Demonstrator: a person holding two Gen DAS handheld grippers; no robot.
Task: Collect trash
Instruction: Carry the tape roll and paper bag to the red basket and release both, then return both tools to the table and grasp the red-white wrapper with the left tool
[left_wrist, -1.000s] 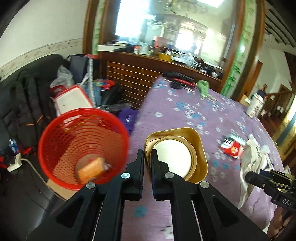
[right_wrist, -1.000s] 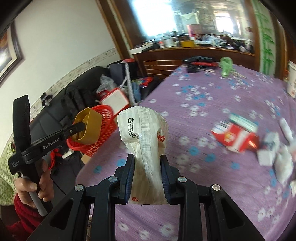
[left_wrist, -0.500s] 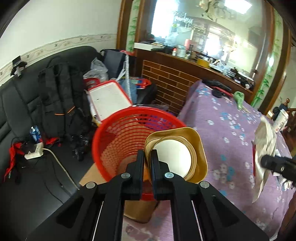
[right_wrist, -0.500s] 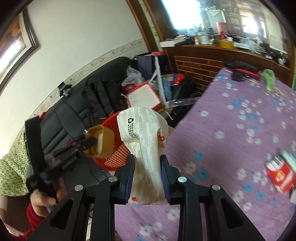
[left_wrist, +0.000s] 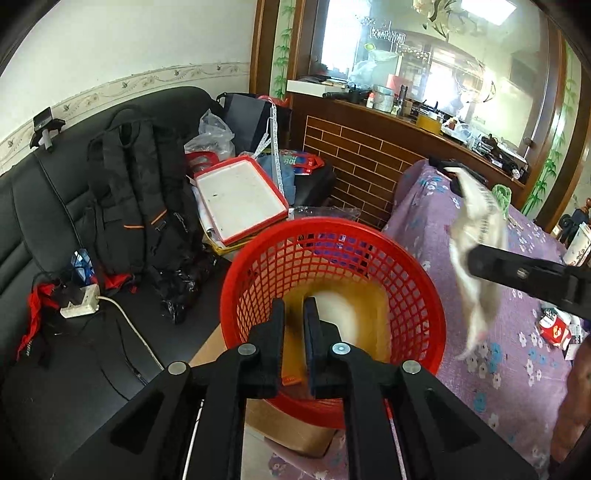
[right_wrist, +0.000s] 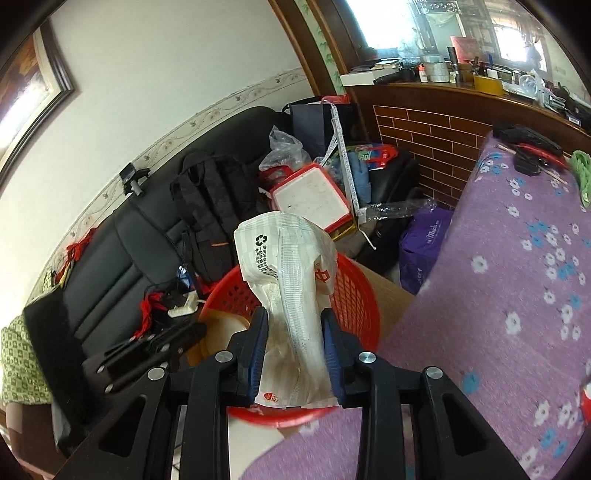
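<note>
A red mesh basket (left_wrist: 332, 225) stands on a cardboard box beside the purple table. My left gripper (left_wrist: 293, 306) hangs over it with its jaws opening. The gold bowl (left_wrist: 369, 306) is blurred below the fingers, inside the basket and free of the pads. My right gripper (right_wrist: 293, 317) hovers above the basket's rim (right_wrist: 362, 280), its jaws opening, and the pads touch a stained white paper bag (right_wrist: 288, 258) that stands upright between them. The left wrist view shows that bag (left_wrist: 480, 240) dangling to the right of the basket.
The table's purple flowered cloth (right_wrist: 517, 295) runs along the right, with a red wrapper (left_wrist: 554, 326) on it. Left of the basket are a black sofa, a backpack (left_wrist: 136, 192), a red-rimmed white tray (left_wrist: 240, 199) and a power strip (left_wrist: 79, 306) with its cable.
Both grippers swung left from over the table to the basket. The left fingers parted and the gold bowl dropped out of them. The right fingers have widened a little around the bag.
</note>
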